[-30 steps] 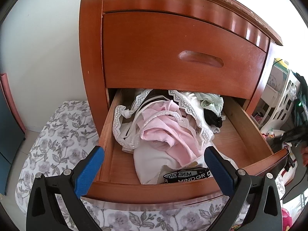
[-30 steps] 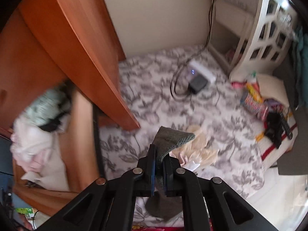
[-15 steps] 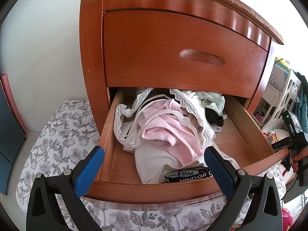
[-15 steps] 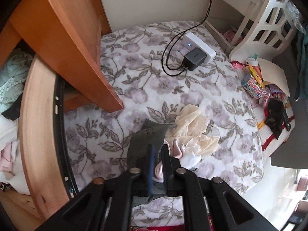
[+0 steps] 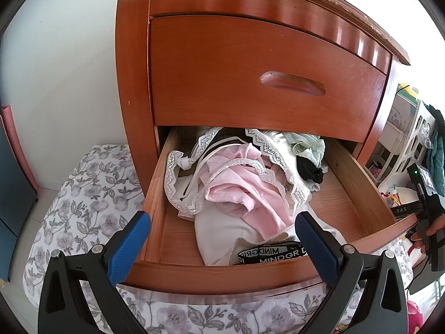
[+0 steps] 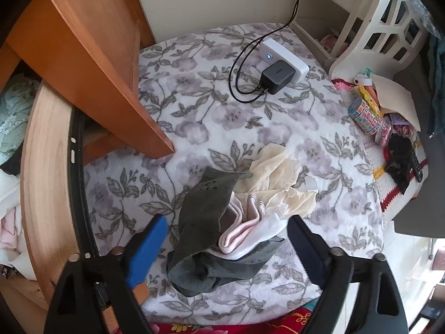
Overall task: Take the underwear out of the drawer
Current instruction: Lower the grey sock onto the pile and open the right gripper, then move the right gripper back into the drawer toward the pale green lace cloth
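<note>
The right gripper (image 6: pixel 226 246) is opening wide above a grey garment (image 6: pixel 207 222) dropped on the floral mat (image 6: pixel 194 83). More underwear (image 5: pixel 239 189) fills the drawer (image 5: pixel 222 277), faced by the left gripper (image 5: pixel 222 239), spread empty.

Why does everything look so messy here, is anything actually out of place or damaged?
Mostly untidy. The open drawer holds a jumbled heap with a pink garment on top. A grey garment lies crumpled on the floral blanket with a cream garment. The nightstand top edge looks chipped.
</note>
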Motion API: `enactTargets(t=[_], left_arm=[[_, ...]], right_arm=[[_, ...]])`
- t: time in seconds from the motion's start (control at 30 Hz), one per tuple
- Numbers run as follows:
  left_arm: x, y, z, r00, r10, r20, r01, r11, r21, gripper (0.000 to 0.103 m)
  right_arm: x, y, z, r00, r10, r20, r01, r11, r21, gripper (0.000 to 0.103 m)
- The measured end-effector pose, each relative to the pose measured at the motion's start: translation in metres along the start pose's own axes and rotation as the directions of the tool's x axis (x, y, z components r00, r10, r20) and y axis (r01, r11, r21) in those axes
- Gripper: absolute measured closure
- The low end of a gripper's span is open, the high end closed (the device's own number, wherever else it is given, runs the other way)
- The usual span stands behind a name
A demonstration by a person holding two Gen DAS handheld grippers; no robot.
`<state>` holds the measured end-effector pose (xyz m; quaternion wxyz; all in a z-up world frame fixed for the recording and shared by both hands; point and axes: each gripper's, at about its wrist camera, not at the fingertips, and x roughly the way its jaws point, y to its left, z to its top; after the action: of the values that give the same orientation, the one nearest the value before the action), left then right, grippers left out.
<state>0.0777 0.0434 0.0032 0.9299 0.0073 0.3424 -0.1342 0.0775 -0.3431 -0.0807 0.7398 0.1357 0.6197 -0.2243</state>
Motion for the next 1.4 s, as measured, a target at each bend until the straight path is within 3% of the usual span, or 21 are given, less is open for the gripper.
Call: enactTargets(t=[0.43,0.73,0.93,1.17,1.27,1.4], left_arm=[[-0.001,0.002,0.000,1.000,-0.003,0.004,0.003,1.000,-0.005,0.000],[0.000,0.004,0.000,1.000,-0.004,-0.003,0.004,1.000,-0.016,0.000],[-0.001,0.007,0.000,1.000,-0.004,-0.006,0.003,1.000,-0.028,0.000],[-0.001,0.010,-0.001,1.000,0.021,-0.013,-0.021,0.999,-0.031,0.000],[-0.001,0.011,-0.001,1.000,0.027,-0.014,-0.028,0.999,-0.035,0.000],[0.001,0.013,-0.002,0.999,0.043,-0.019,-0.044,0.998,-0.036,0.000]], right_arm=[[-0.009,-0.010,0.001,1.000,-0.005,0.024,0.004,0.999,0.039,0.000],[-0.071,-0.011,0.005,0.987,0.024,0.158,-0.033,0.998,0.053,0.000],[-0.135,0.005,0.001,0.950,0.055,0.308,-0.057,0.998,-0.005,0.000],[-0.198,0.062,-0.016,0.880,0.167,0.445,-0.104,0.981,-0.163,0.000],[-0.210,0.090,-0.023,0.861,0.226,0.456,-0.129,0.963,-0.235,0.000],[-0.201,0.128,-0.033,0.871,0.291,0.396,-0.168,0.933,-0.317,0.000]])
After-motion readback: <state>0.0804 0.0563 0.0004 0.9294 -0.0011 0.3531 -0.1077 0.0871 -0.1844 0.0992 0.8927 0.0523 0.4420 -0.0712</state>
